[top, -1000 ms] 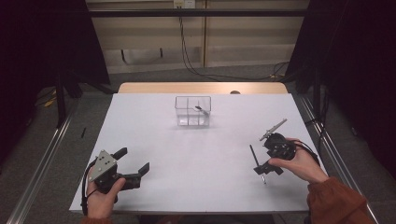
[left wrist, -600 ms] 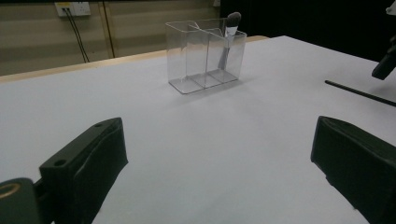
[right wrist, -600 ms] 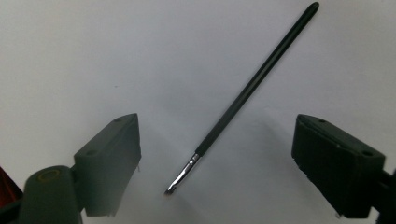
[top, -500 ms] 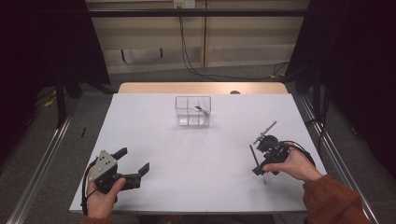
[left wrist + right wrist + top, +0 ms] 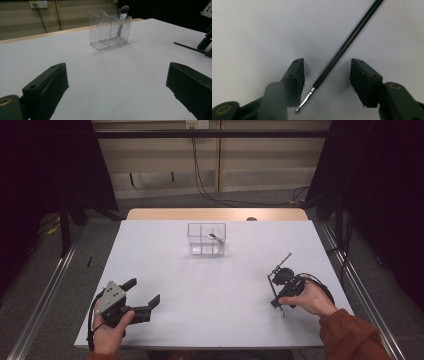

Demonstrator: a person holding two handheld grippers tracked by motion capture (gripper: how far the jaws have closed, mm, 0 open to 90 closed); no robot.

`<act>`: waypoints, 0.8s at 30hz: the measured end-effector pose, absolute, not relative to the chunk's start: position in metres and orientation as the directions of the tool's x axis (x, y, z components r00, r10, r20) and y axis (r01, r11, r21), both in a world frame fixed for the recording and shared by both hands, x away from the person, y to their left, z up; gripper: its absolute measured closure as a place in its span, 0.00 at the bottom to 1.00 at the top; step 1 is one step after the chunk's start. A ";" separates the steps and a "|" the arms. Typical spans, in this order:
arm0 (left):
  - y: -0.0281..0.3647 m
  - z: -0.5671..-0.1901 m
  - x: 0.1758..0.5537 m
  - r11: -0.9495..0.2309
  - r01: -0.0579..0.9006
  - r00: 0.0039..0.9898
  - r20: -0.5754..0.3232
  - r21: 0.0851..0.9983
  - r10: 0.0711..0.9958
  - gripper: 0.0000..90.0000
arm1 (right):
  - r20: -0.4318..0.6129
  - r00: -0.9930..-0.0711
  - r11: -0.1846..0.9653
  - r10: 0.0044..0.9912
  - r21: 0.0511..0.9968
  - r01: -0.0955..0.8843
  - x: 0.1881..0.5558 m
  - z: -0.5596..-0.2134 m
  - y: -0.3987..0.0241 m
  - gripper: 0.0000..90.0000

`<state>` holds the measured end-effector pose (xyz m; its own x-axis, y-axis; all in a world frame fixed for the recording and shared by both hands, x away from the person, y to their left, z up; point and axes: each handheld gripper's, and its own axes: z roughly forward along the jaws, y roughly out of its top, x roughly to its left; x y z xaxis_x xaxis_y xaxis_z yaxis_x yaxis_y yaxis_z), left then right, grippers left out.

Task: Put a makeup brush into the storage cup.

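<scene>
Desk [image 5: 210, 290] white under me; clear box [image 5: 206, 239] far back. My left tongs [image 5: 145, 295] rest spread wide. My right tongs [image 5: 325, 75], just closing, straddle without touching a thin black brush [image 5: 342, 50] with silver collar, lying flat at the desk's right.

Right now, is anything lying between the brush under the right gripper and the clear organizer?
Nothing visible. The thin black brush lies flat between the right gripper's fingers, which have just been closing and don't yet press it. In the high view, bare white table runs from there to the clear organizer, which already holds one brush.
</scene>
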<state>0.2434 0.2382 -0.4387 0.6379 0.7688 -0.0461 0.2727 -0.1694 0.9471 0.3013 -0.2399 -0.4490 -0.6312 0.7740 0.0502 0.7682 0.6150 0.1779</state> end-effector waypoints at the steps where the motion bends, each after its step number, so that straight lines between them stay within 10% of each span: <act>1: 0.238 -0.439 0.243 -0.171 0.270 0.639 -0.043 0.947 0.768 0.04 | 0.041 -0.632 0.617 0.774 0.176 0.767 0.302 -0.449 -0.240 0.55; 24: 0.238 -0.438 0.243 -0.164 0.268 0.643 -0.049 0.949 0.764 0.04 | 0.036 -0.603 0.598 0.797 0.098 0.796 0.310 -0.447 -0.235 0.86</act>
